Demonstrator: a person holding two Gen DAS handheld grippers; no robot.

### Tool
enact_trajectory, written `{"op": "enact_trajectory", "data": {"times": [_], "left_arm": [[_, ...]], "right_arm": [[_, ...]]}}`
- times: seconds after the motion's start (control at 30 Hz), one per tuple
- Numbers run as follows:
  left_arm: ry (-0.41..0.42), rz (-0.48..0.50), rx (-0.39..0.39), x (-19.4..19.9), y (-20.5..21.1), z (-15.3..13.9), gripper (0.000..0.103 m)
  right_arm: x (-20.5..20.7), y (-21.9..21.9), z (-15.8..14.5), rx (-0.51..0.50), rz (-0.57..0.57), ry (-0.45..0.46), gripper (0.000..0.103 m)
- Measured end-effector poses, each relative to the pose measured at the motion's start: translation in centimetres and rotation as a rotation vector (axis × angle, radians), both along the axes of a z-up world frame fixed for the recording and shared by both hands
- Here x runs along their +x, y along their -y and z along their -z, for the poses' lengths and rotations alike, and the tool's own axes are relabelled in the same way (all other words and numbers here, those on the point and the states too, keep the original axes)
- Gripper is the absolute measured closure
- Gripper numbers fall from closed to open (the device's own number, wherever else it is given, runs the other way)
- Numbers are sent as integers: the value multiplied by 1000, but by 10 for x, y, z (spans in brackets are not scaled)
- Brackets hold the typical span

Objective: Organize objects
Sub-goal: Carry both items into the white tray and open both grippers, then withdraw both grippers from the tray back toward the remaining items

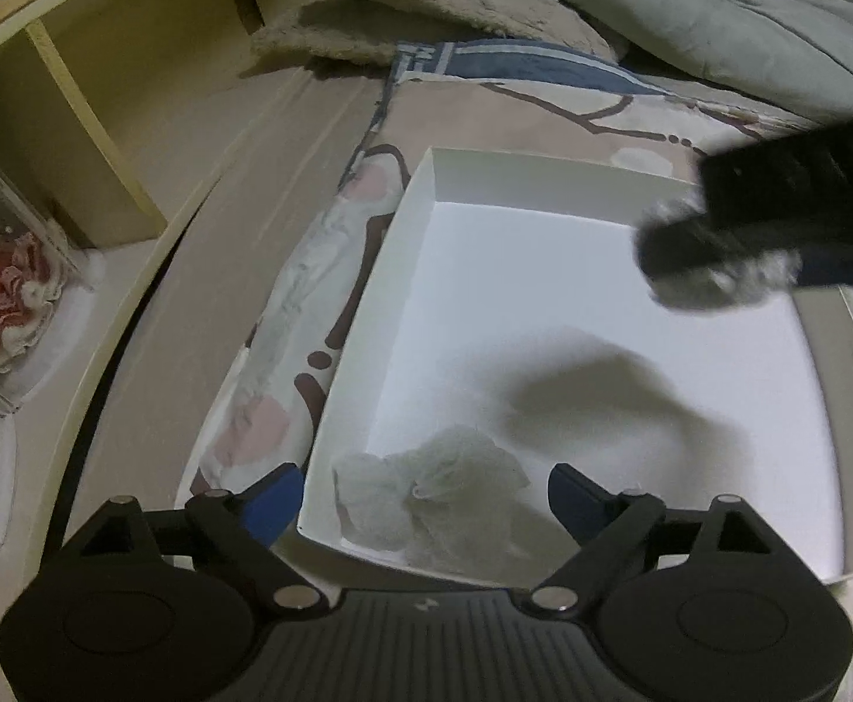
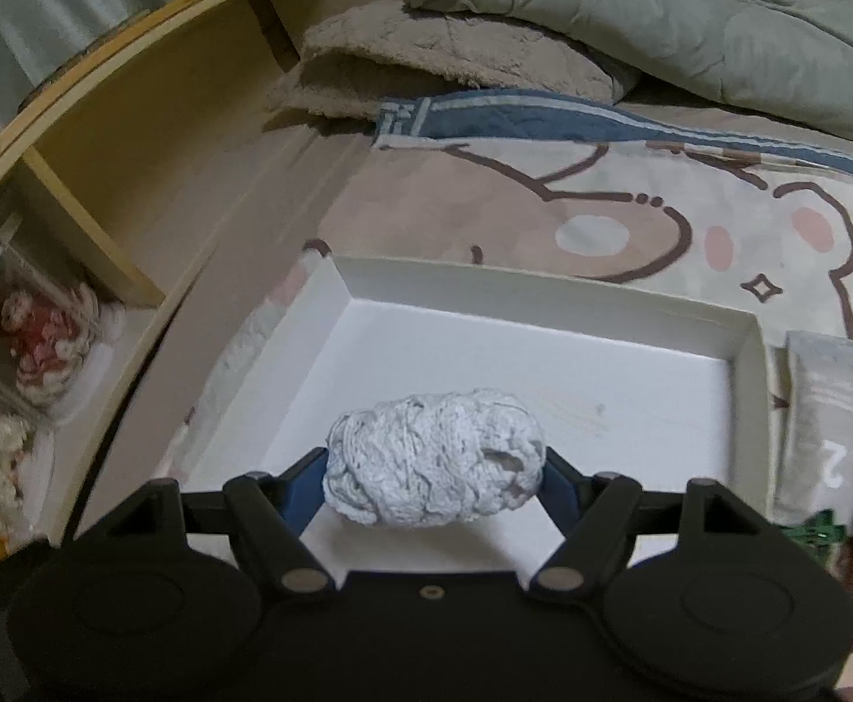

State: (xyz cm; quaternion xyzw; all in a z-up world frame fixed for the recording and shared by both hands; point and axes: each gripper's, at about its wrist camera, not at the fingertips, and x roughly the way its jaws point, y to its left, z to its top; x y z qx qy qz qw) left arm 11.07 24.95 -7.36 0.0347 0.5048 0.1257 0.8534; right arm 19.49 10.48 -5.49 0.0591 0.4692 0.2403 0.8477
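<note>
Right wrist view: my right claw [image 2: 435, 482] pinches the white yarn ball [image 2: 433, 459] above the shallow white cardboard box [image 2: 543, 281] for dropping; my left claw [image 1: 423, 494] is spread over the crumpled pale cloth [image 1: 432, 488], released inside.

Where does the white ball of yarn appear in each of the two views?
Left wrist view: the ball of yarn is at the right edge, blurred, gripped by the right tongs above the white box.
Right wrist view: the ball of yarn is in the lower centre, pressed between the right tongs.
Shared landmark: the white box, lying on the bear-print blanket.
</note>
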Motion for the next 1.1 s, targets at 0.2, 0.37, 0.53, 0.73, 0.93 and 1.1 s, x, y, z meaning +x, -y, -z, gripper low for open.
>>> {"op": "enact_trajectory", "data": {"times": [0.2, 0.37, 0.53, 0.73, 0.93, 1.1], "left_arm": [[10, 9, 3, -2, -3, 1, 4], [20, 13, -16, -3, -1, -2, 2], [33, 25, -15, -5, 5, -5, 1], [48, 44, -21, -8, 14, -9, 0], [57, 44, -50, -13, 20, -14, 0], [55, 35, -67, -16, 23, -16, 0]], "right_arm": [[-6, -12, -8, 3, -13, 89, 12], [-5, -2, -5, -5, -18, 56, 12], [-5, 12, -4, -15, -8, 36, 12], [-11, 27, -10, -32, -18, 41, 12], [-21, 44, -18, -58, -42, 69, 12], [-31, 64, -21, -75, -51, 97, 11]]}}
